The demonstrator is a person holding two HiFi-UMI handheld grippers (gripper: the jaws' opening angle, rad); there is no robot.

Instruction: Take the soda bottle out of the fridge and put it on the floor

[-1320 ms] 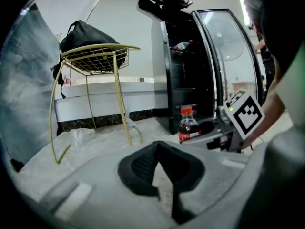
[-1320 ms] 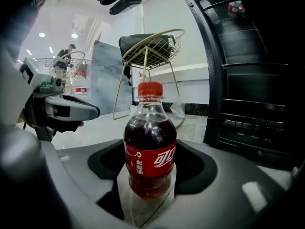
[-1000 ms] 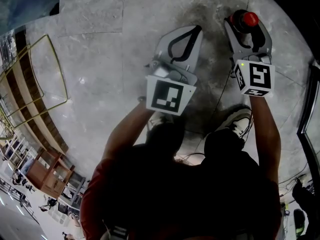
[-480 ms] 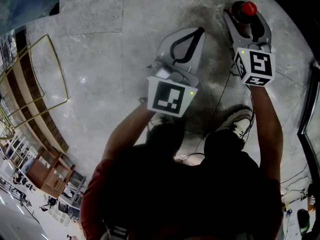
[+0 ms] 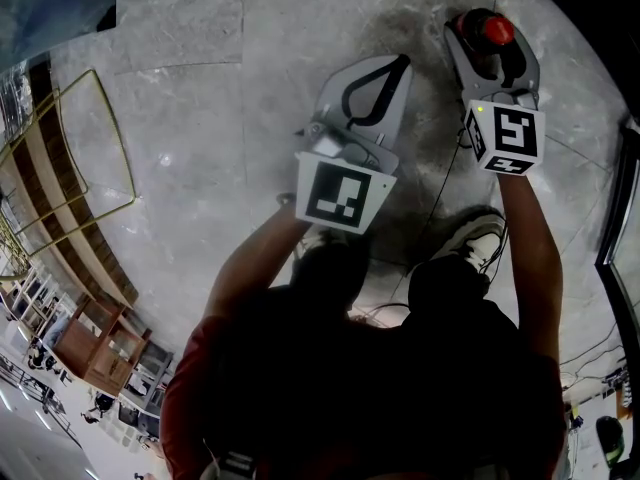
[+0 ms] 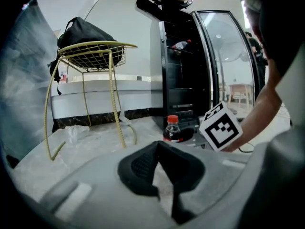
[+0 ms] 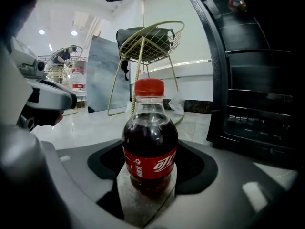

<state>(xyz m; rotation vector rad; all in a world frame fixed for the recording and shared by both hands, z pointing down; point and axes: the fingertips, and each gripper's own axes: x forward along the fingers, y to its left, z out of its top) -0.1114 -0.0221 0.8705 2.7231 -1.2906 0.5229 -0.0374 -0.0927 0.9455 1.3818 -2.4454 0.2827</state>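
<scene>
Bottle [image 7: 150, 147] stands upright on floor [image 5: 190, 178], cap up, long axis vertical, dead centre between the right gripper [image 5: 489, 36] jaws, which look to be grasping its belly at label height. Left gripper [image 5: 392, 66] sits beside it, jaws clenched on nothing, farther from the bottle. Open fridge [image 6: 183, 80] is near, on the bottle's right. Wire stand [image 6: 90, 56] with bag [image 6: 86, 32] is well off left. Likely next: release and back straight off, and nothing seems to block that.
</scene>
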